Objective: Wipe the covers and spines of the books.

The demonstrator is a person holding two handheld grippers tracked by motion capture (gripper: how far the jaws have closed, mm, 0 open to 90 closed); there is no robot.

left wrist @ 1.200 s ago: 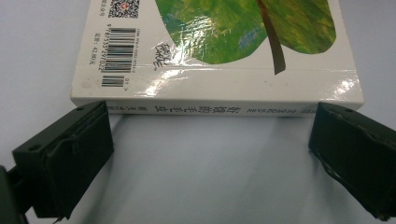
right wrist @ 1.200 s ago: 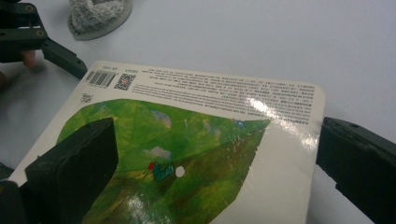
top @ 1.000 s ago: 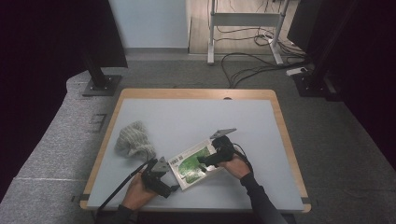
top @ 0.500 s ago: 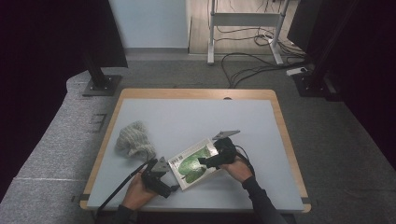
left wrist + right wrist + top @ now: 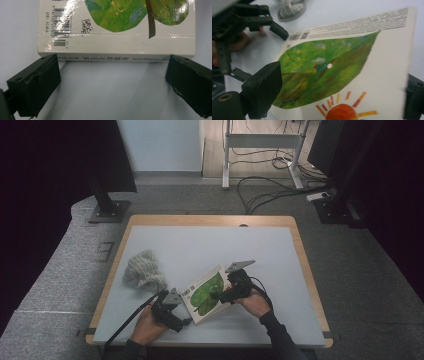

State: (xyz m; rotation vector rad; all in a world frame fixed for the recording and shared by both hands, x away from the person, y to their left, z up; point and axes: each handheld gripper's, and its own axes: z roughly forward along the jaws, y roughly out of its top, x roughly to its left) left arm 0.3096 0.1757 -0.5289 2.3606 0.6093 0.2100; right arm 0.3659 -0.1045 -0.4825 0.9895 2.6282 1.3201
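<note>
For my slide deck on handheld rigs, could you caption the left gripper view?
Left tool, jaws wide open, faces the spine of a picture book lying on the table.

A pale blue table top (image 5: pixel 200 245) with a light wooden rim sits on grey carpet (image 5: pixel 60 285); on its left part lies a crumpled knitted cloth (image 5: pixel 144 270), off-white with faint stripes, and the same cloth (image 5: pixel 291 8) shows at the top of the right gripper view; beyond the table's far left corner a black stand (image 5: pixel 107 210) rests on a flat dark base; behind the far edge stands a white metal frame (image 5: pixel 262 142); black cables (image 5: pixel 270 195) trail across the carpet toward a white power strip (image 5: pixel 318 196) at the right.
</note>
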